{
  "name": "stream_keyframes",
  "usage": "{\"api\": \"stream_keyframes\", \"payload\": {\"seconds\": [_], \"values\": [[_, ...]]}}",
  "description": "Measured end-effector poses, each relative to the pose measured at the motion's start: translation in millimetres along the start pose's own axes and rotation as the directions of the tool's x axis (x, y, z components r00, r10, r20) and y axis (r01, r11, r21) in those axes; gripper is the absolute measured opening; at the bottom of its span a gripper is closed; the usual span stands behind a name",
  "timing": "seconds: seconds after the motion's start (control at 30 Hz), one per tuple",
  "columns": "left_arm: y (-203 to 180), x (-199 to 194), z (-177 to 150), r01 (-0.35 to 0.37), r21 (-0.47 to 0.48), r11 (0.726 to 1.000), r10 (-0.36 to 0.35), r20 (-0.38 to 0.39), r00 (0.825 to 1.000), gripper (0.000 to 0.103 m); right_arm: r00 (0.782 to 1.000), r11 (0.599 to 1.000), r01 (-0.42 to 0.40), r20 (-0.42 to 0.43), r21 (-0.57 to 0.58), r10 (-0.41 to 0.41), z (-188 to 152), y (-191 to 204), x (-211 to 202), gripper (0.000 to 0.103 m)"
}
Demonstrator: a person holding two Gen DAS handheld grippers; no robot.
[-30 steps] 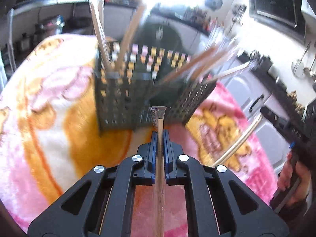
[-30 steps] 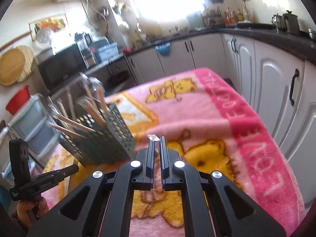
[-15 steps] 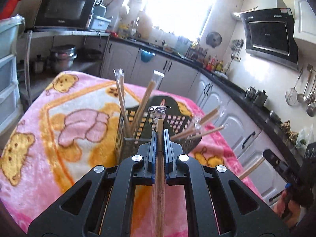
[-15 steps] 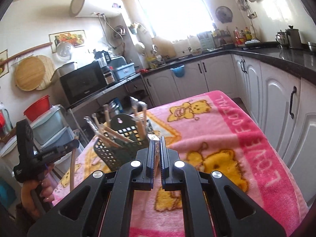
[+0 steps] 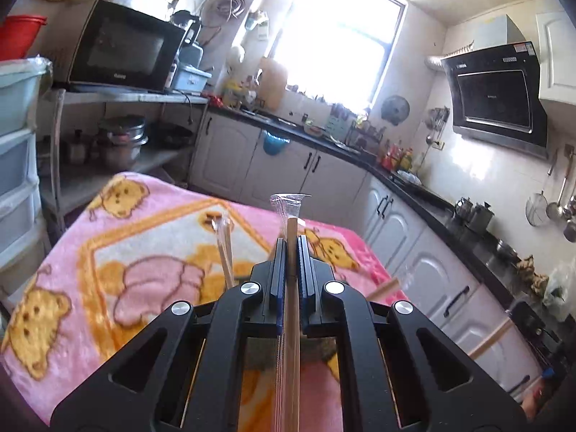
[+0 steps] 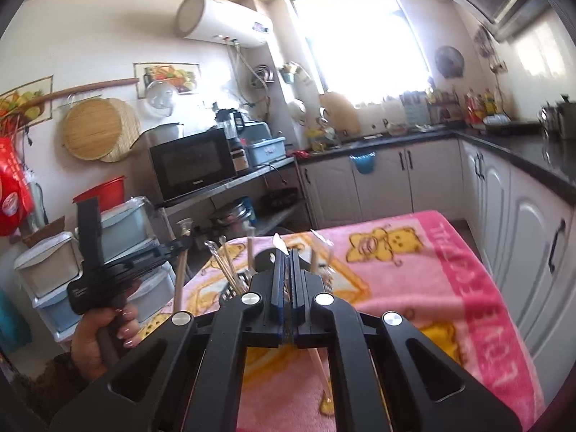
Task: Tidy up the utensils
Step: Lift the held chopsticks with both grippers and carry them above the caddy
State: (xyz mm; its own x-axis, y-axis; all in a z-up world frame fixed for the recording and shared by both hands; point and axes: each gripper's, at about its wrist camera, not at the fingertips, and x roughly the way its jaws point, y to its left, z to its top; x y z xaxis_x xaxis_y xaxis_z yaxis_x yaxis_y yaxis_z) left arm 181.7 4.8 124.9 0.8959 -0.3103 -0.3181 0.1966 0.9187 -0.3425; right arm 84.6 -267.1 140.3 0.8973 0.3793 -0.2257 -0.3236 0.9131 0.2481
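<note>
Both claws clamped on wrapped chopsticks

Left claw [image 5: 291, 248] pinches a wrapped chopstick [image 5: 290, 324] running lengthwise between its fingers; right claw [image 6: 287, 262] grips another wrapped chopstick [image 6: 281, 244].

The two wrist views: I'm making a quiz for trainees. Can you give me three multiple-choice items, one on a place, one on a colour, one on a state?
1. Where is the microwave?
A. on a shelf by the wall
B. on the blanket
C. on the floor

2. What is the main colour of the blanket?
A. green
B. pink
C. grey

3. How is the left gripper?
A. wide open, empty
B. shut on a wrapped chopstick
C. shut on a spoon

Key: A, it sits on the shelf; B, pink with yellow bears; C is wrong, B holds: the stick runs between closed pads.
</note>
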Motion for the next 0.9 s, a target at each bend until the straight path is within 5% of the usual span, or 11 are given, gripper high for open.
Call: {"api": "stream_keyframes", "payload": {"seconds": [0.57, 0.9], "values": [[-15.0, 19.6, 63.6, -0.031, 0.013, 0.999, 0.028, 0.169, 0.985, 0.003, 0.996, 0.988, -0.049, 0.071, -0.144, 0.06, 67.7, 39.9, 26.1, 0.002], [-22.8, 48.0, 71.6, -0.098, 0.057, 0.994, 0.083, 0.214, 0.973, 0.003, 0.99, 0.978, -0.039, 0.126, -0.206, 0.066, 106.6, 51.3, 47.8, 0.002]]}}
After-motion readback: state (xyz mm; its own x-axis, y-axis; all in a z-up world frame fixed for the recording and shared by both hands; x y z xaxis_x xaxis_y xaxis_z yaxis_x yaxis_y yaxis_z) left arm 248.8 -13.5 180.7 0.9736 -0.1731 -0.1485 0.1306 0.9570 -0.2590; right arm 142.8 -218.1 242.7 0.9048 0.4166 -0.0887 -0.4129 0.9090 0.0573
